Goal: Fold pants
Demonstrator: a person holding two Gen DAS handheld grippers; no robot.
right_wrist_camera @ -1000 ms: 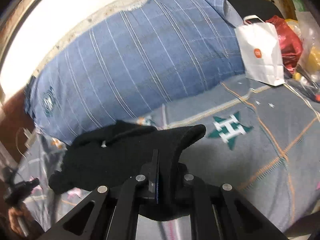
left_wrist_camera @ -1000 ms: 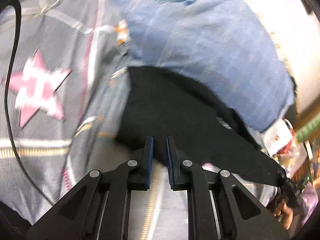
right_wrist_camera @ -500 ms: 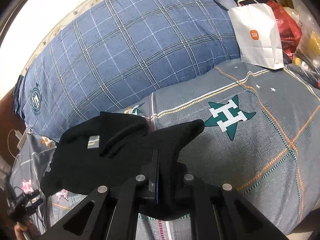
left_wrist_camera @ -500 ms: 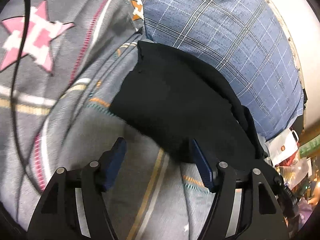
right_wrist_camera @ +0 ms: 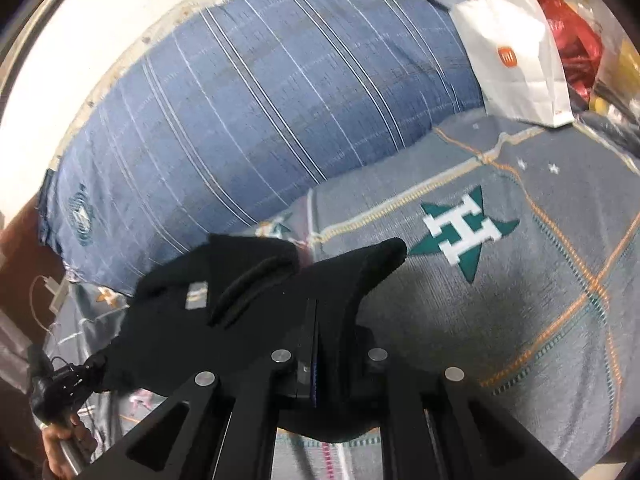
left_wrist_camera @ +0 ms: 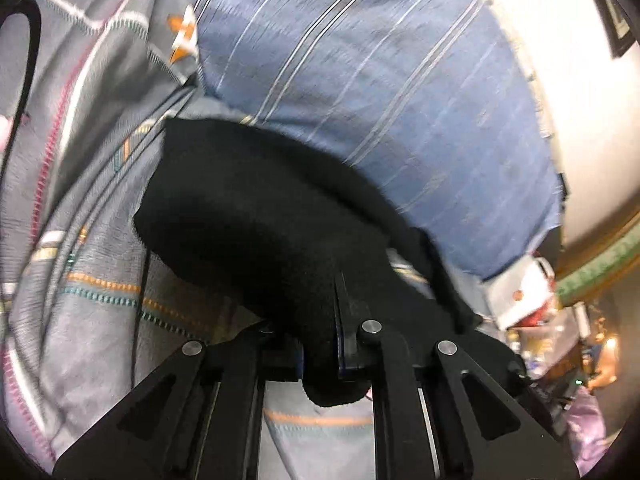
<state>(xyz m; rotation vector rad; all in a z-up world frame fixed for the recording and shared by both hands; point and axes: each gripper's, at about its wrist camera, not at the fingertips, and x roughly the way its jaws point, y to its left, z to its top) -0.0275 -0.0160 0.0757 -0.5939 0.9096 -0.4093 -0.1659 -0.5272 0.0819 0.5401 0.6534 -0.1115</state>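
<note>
Both jaws clamped: left gripper (left_wrist_camera: 320,344), having just closed, and right gripper (right_wrist_camera: 316,344) each pinch the black pants (left_wrist_camera: 256,224) at lower centre over the bedspread (right_wrist_camera: 520,320), so uneven lifting could drag them askew.

The left hand-held gripper (left_wrist_camera: 320,344) is matte black plastic: two angular arms with triangular cut-outs, each carrying round silver screws, and blue ribbed pads on the inner faces. The right hand-held gripper (right_wrist_camera: 320,356) has the same black frame, silver screws and blue pad edge. A thin black cable (left_wrist_camera: 24,80) loops at 10 o'clock in the left view.
</note>
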